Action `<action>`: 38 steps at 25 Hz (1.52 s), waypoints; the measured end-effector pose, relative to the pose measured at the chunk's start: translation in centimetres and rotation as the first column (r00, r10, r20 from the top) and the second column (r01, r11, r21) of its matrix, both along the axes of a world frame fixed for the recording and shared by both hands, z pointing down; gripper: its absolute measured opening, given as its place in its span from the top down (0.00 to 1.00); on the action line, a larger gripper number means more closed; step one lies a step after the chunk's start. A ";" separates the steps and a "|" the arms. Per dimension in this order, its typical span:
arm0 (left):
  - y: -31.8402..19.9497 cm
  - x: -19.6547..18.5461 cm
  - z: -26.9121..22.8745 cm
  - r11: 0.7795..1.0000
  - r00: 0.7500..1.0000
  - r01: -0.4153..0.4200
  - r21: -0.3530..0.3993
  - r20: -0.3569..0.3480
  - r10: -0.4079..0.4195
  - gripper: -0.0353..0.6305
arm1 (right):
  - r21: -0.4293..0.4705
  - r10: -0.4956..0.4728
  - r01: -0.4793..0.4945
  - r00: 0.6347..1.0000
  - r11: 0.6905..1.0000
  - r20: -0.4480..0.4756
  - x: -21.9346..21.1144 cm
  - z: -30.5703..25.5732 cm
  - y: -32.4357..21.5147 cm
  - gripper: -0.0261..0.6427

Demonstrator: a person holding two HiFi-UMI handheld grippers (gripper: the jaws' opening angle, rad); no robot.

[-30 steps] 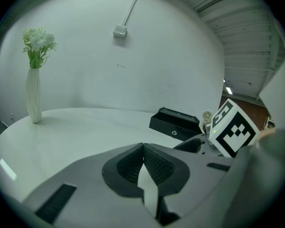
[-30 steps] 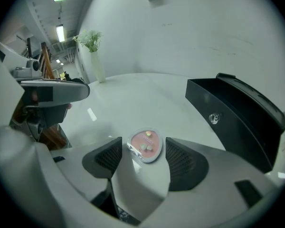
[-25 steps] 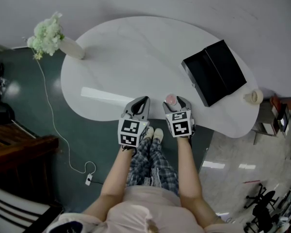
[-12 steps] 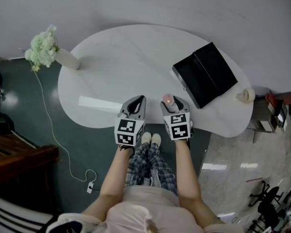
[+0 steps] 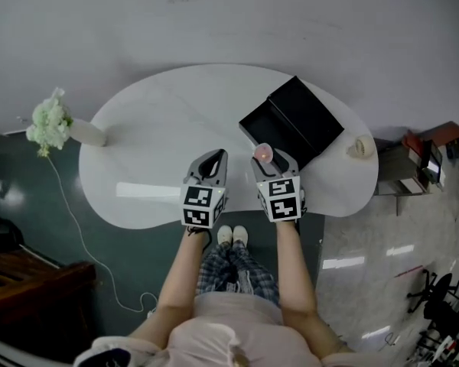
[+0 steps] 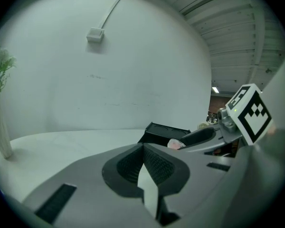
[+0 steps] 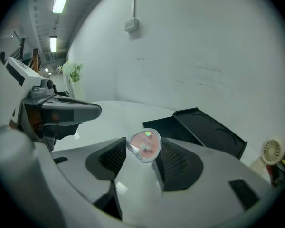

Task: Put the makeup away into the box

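Far left of the head view: a vase of pale flowers (image 5: 50,125), standing on the left tip of the white desk (image 5: 161,117). In the left tongs' view it's just a green wisp and a bit of vase, cut off at the left edge. Only in that view: a little white fitting (image 6: 95,34) on the wall, with a cable (image 6: 115,6) running up from it.

Next over, the left tongs (image 5: 213,157), low centre of the head view, over the desk's near edge. Can't judge the pads from overhead. From its own camera: closed right up, pad against pad, nothing between.

Just right of that, the right tongs (image 5: 271,157), clamped on the makeup (image 5: 263,152), a little round pink compact in a clear case. From above it's just a pink dot at the tips. From the right tongs' view: pinched on edge between the two ribbed pads, up off the desk. Any print too small to read.

Then the box (image 5: 291,122), black, lid flung open, on the desk just beyond the makeup. Inside too dark to make out.

Far right: a small round cream thing (image 5: 359,147) near the desk's right end. Can't tell what exactly.
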State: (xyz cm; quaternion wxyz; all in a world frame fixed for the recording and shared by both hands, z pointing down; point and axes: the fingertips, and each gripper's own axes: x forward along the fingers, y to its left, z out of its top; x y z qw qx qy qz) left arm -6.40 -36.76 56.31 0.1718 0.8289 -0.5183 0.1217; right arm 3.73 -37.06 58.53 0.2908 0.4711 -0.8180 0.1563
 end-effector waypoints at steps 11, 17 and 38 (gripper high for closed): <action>-6.3 4.7 0.2 0.997 0.997 -0.076 -0.007 0.007 0.076 0.91 | -0.048 0.098 -0.098 0.995 0.994 -0.010 5.6 0.9 -6.1 0.60; -8.3 4.8 2.4 0.996 0.997 -0.078 -0.031 0.013 0.079 0.91 | -0.150 0.090 -0.095 0.995 0.984 -0.034 5.2 3.8 -7.5 0.60; -7.7 2.9 5.1 0.995 0.999 -0.046 -0.087 -0.012 0.045 0.91 | -0.303 0.158 -0.147 0.987 0.942 0.012 5.0 6.2 -7.5 0.43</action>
